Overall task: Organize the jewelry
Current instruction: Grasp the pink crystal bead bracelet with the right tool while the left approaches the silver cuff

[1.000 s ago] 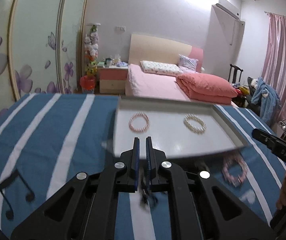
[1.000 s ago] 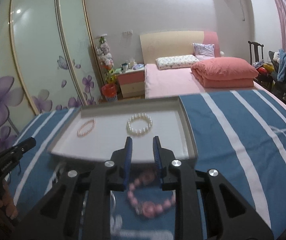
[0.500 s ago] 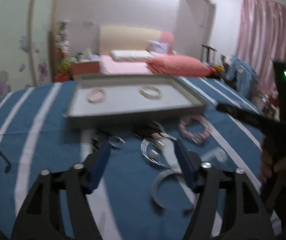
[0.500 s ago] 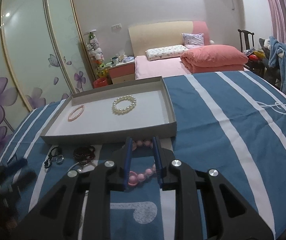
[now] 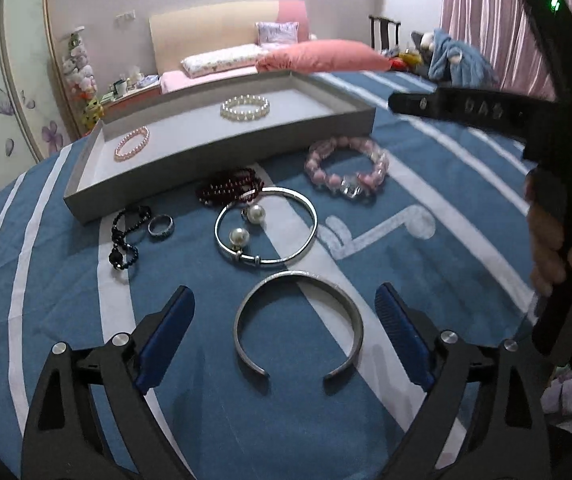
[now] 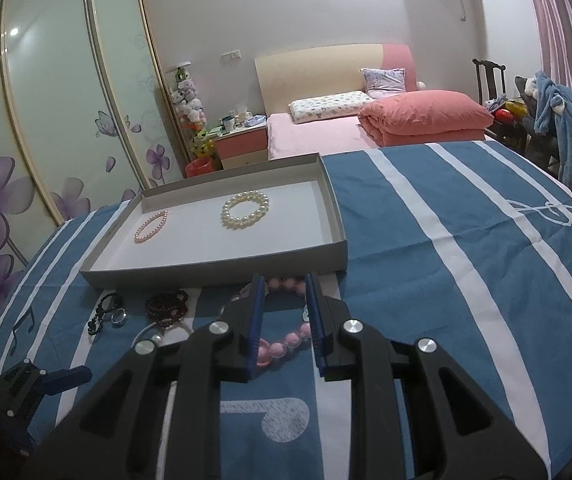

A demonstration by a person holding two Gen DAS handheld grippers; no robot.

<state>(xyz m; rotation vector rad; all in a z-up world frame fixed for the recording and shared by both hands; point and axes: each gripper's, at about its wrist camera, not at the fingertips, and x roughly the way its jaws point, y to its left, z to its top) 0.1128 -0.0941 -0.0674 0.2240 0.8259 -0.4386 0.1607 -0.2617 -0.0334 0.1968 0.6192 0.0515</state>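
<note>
Silver cuff bangle (image 5: 297, 320): on blue striped cloth (image 5: 445, 184), between opening left gripper (image 5: 286, 334) pads, untouched.
Pink bead bracelet (image 6: 282, 344): under right gripper (image 6: 284, 322), jaws narrowly parted, no contact.
Grey tray (image 5: 222, 160): far side, holding pearl bracelet (image 5: 245, 108).

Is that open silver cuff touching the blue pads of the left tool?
Apart. The left wrist view shows the silver cuff lying on the cloth between the opening left tool's pads, blue fabric visible on both sides.
</note>
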